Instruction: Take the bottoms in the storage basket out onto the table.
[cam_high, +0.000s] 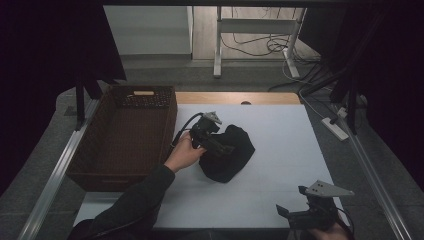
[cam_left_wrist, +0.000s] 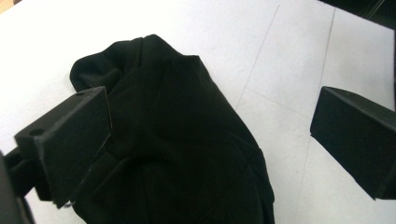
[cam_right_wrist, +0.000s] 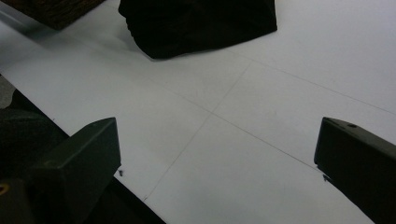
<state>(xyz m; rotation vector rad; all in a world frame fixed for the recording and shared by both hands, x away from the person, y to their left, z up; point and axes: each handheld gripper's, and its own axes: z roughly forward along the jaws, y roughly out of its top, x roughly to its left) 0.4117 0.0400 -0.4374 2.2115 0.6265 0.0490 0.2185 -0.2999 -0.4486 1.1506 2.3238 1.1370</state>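
Two grippers are seen over the white table, both with jaws spread wide and nothing clamped.

Left gripper: held by the left hand at the middle of the table, laid over the near-left part of the black garment. In the left gripper view the jaws stand apart; the crumpled black garment lies between them, closer to the left jaw, which overlaps its edge. The right jaw is seen over bare table, clear of the cloth. Whether the left jaw actually touches the fabric cannot be told. A dark sleeve runs in from the bottom edge to that hand.

Right gripper: held low at the near-right corner of the table, well apart from the garment. In the right gripper view the jaws are wide apart over bare white surface with thin seam lines; the garment is seen farther off at the top of that view.

Garment position: bunched in a heap at table centre, just right of the brown wicker basket, not touching it as far as can be seen. The basket sits along the left edge of the table, partly overhanging the white surface.
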